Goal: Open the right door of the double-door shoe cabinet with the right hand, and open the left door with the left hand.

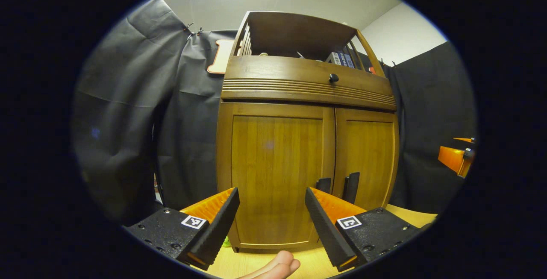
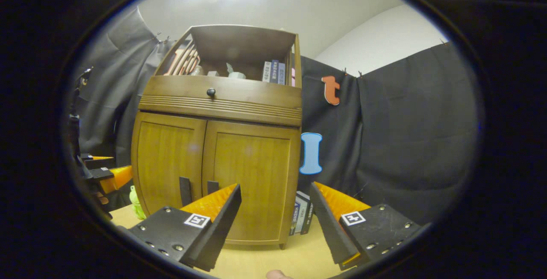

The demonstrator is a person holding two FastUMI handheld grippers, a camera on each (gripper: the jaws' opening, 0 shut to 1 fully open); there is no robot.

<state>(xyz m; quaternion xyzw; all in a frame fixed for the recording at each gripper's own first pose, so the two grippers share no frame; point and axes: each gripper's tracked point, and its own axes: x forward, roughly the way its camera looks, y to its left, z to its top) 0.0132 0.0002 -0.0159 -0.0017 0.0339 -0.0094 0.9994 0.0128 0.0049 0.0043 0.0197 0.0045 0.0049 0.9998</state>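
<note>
Left gripper (image 1: 272,215) spread, right gripper (image 2: 274,210) spread, shoe cabinet (image 1: 299,142) upright, doors facing them

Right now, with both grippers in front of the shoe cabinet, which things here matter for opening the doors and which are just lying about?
For the job:
right door
right handle
left door
left handle
right gripper, open
left gripper, open

Just lying about:
drawer knob
books on top shelf
books beside the cabinet
green toy

A recording booth staged as a home: pinned black cloth walls (image 2: 406,133) surround a brown wooden double-door shoe cabinet (image 2: 218,159) on a pale wooden counter (image 2: 265,259).
</note>
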